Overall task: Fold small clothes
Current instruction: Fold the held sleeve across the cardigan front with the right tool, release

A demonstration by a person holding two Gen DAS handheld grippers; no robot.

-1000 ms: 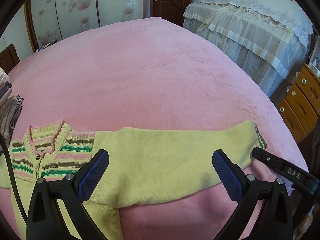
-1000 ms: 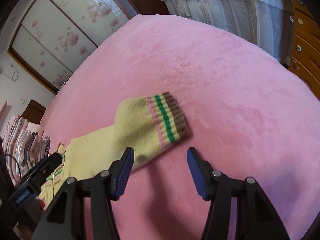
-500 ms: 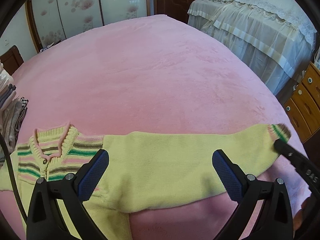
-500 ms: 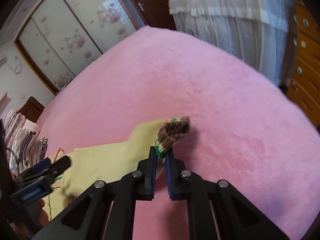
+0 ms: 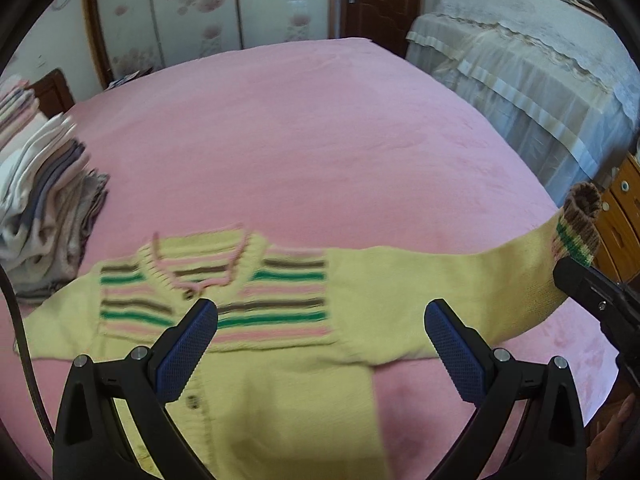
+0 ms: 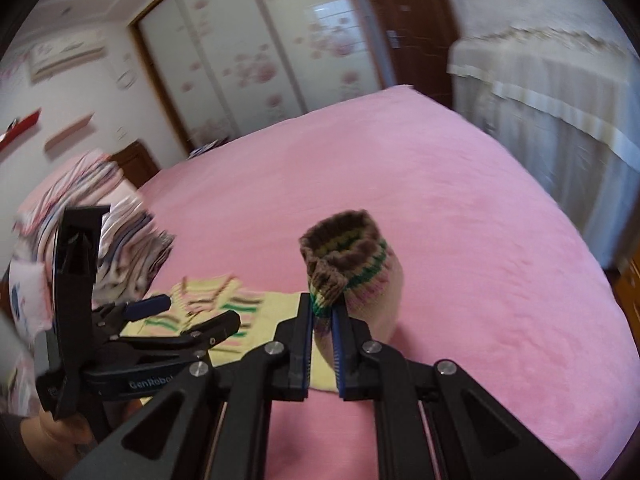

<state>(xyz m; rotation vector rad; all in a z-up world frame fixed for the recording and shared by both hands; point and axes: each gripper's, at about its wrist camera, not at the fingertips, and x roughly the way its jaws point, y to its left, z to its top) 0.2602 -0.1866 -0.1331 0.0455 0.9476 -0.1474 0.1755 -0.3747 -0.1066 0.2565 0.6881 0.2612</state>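
A small yellow knit cardigan [image 5: 280, 360] with green, brown and pink stripes lies spread on the pink bed [image 5: 300, 132]. My left gripper [image 5: 320, 344] is open and empty, hovering over the cardigan's chest. My right gripper [image 6: 323, 312] is shut on the striped sleeve cuff [image 6: 344, 256] and holds it lifted off the bed. In the left wrist view the sleeve [image 5: 460, 280] stretches right, with the raised cuff [image 5: 580, 224] at the edge. The right wrist view shows the left gripper [image 6: 188, 320] over the cardigan's striped chest [image 6: 224, 308].
A stack of folded clothes [image 5: 44, 196] sits at the bed's left edge, also in the right wrist view [image 6: 120, 232]. A second bed with a white lace cover [image 5: 540, 72] stands at the right. Wooden drawers [image 5: 620, 224] are beyond the bed's right edge.
My right gripper closed on the sleeve cuff and lifted it off the bed. My left gripper stayed open and shifted left over the cardigan's chest.
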